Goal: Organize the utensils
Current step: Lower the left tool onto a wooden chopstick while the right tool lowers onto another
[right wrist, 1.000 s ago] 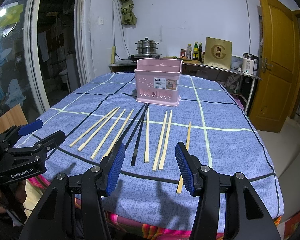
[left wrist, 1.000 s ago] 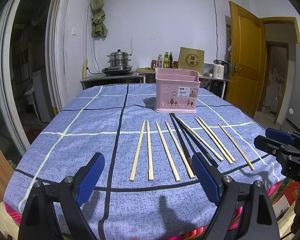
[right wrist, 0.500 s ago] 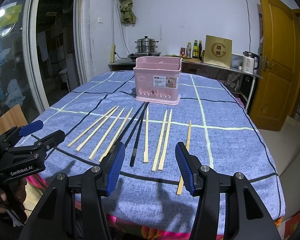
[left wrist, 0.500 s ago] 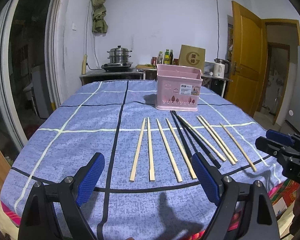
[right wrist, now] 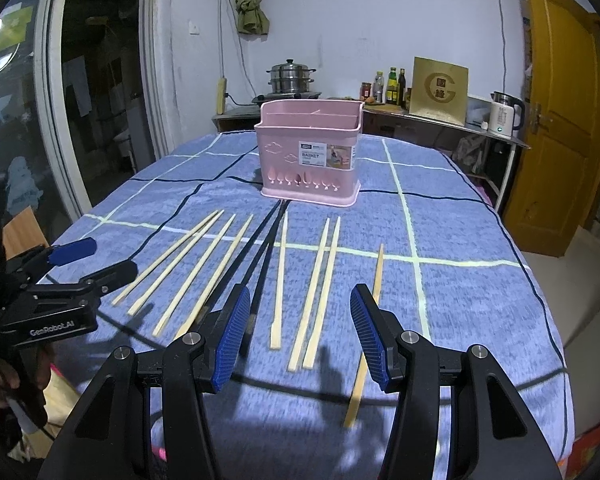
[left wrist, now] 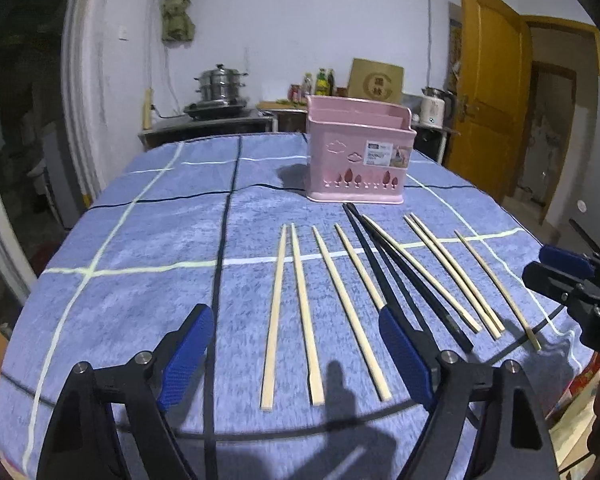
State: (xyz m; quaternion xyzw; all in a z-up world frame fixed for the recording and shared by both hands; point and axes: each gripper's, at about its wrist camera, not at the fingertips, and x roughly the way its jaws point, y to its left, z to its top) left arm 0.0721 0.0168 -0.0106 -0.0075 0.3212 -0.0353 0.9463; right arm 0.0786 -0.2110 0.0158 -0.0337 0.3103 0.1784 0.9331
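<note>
My left gripper (left wrist: 296, 356) hangs low over the near edge of the table, its blue ribbed pads spread wide and just easing a little closer together, with nothing pinched; three pale chopsticks (left wrist: 306, 312) lie on the cloth in the gap below. They are slim, square-cut bamboo sticks, laid side by side with their long axes running away from me, thin tips toward the pink plastic basket (left wrist: 358, 156) and thick butts toward me. To their right lie two black chopsticks (left wrist: 384, 268) (glossy, crossing near their far tips), then more bamboo ones fanning outward. My right gripper (right wrist: 298, 332) also stands open and empty, two bamboo sticks (right wrist: 318, 288) and a third (right wrist: 280, 276) on the cloth between its pads, and a lone stick (right wrist: 374, 276) passing behind its right pad. The basket stands upright at mid-table, boxy, with tree-shaped cut-outs along its base. The tablecloth (left wrist: 148, 248) is nubby blue with black and white grid lines.
</note>
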